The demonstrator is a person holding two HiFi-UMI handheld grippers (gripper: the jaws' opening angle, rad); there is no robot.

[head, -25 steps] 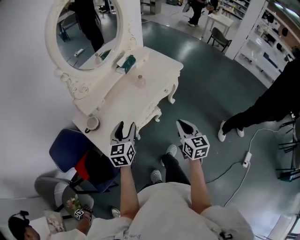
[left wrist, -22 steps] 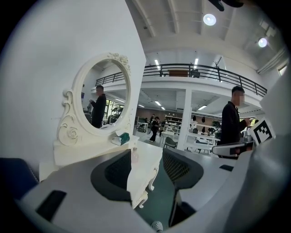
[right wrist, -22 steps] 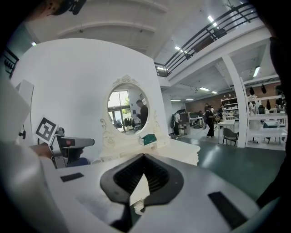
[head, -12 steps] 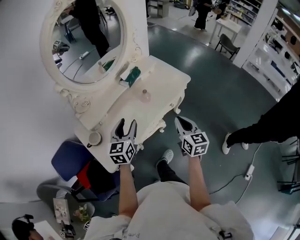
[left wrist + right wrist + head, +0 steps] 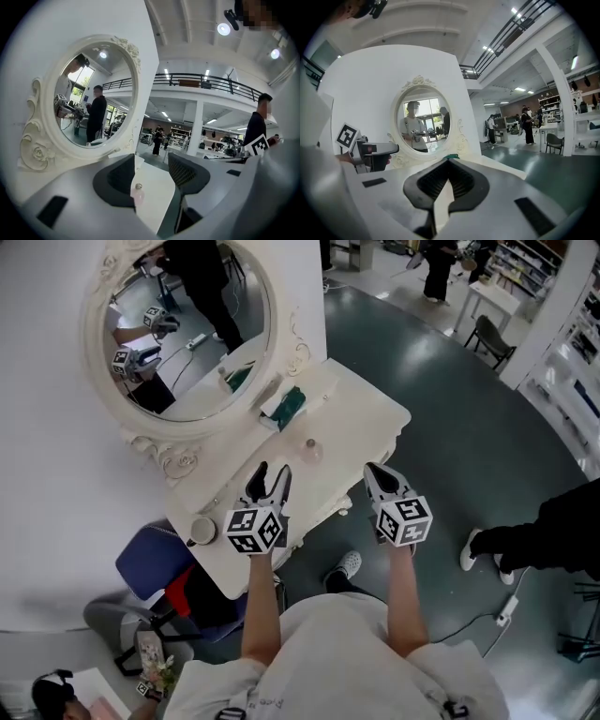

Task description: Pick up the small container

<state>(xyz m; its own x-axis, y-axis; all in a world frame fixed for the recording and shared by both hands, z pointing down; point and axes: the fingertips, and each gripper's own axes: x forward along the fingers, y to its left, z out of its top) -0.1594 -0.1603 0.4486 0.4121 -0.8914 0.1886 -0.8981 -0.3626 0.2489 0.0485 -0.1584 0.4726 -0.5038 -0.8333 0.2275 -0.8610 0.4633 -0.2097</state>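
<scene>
Both arms have come forward since half a second ago, so the white tabletop (image 5: 356, 409) now lies under the jaws instead of ahead of them. At the far left the oval mirror (image 5: 187, 324) stands at the back, with reflections of people in its glass. A cup (image 5: 202, 530) sits on the near left corner. Just beside it, the left hand-held gripper (image 5: 271, 474) hangs over the front part of the surface, its jaws spread with nothing between the pads. In the left gripper view the small container (image 5: 138, 192), a pale pink bottle with a little cap, shows low in the gap of that gripper (image 5: 152, 176), farther off and untouched. From the head view the small container (image 5: 310, 448) stands upright near the middle, ahead of both tools and apart from each. A green item (image 5: 292, 401) rests behind it. The right hand-held gripper (image 5: 375, 474) is at the front edge, its jaws pressed together at the tips on nothing (image 5: 449, 161).
</scene>
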